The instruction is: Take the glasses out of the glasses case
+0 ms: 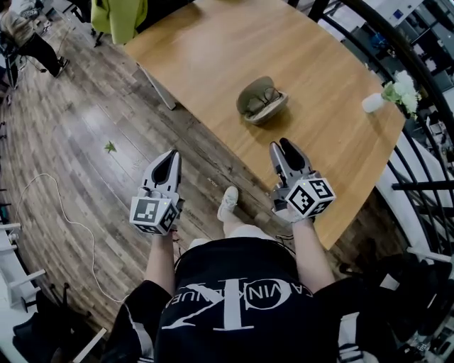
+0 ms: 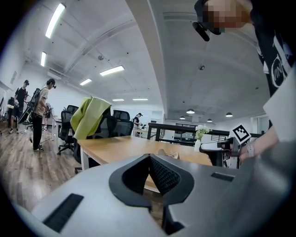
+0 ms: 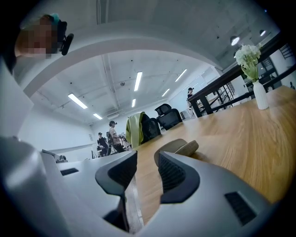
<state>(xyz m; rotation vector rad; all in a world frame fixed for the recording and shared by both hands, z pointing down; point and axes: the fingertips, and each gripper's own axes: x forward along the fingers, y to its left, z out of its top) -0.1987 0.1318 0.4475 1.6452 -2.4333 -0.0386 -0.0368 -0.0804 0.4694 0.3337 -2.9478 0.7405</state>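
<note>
An olive-green glasses case (image 1: pixel 248 96) lies open on the wooden table (image 1: pixel 213 49), with the glasses (image 1: pixel 268 95) resting inside it. My right gripper (image 1: pixel 284 144) hovers over the table's near edge, a short way in front of the case, open with nothing between its fingers. In the right gripper view the case (image 3: pixel 178 147) sits just beyond the gripper (image 3: pixel 147 159). My left gripper (image 1: pixel 172 154) is over the floor, left of the table, its jaws closed together and empty. In the left gripper view the case (image 2: pixel 167 154) peeks above the gripper (image 2: pixel 149 157).
A white vase of flowers (image 1: pixel 397 91) stands at the table's right edge, beside a black railing (image 1: pixel 418 64). A chair with a yellow-green jacket (image 1: pixel 117 18) stands at the far end. A white cable (image 1: pixel 64 213) lies on the wood floor. People stand far off (image 2: pixel 41 111).
</note>
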